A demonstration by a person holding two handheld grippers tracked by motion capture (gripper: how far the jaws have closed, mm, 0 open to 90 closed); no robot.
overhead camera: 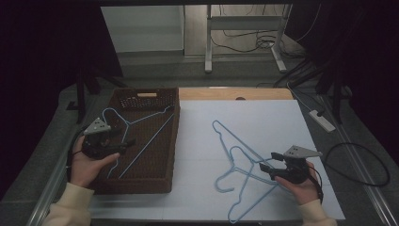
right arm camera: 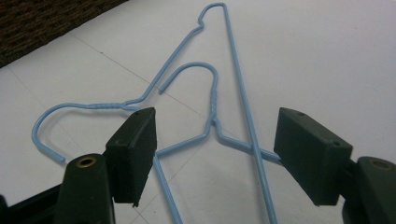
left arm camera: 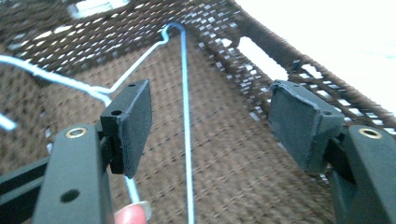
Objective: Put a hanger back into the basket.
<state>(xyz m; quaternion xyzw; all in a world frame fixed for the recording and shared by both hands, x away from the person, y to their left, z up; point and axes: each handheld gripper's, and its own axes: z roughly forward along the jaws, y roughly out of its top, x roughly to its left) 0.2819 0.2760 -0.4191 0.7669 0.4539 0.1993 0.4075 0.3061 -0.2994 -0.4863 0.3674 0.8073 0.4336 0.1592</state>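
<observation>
A light blue wire hanger (overhead camera: 141, 120) lies inside the dark woven basket (overhead camera: 176, 141) at the left. My left gripper (overhead camera: 127, 143) hovers over the basket's left side, jaws wide apart. In the left gripper view the hanger's long wire (left arm camera: 187, 140) runs along the basket floor (left arm camera: 233, 177) below the gap of the left gripper (left arm camera: 210, 116), untouched by the pads. Two more blue hangers (overhead camera: 235, 141) lie crossed on the white board (overhead camera: 263, 117). My right gripper (overhead camera: 266, 165) sits open just above them. In the right gripper view the right gripper (right arm camera: 215, 140) frames one hanger's twisted neck (right arm camera: 212, 93); the other's hook (right arm camera: 46, 135) curls left.
A wooden strip (overhead camera: 235, 93) borders the board's far edge. A white power strip (overhead camera: 322, 120) and looped black cable (overhead camera: 357, 165) lie on the floor to the right. A metal table frame (overhead camera: 244, 28) stands beyond. The basket's corner (right arm camera: 42, 18) shows at the right gripper view's upper left.
</observation>
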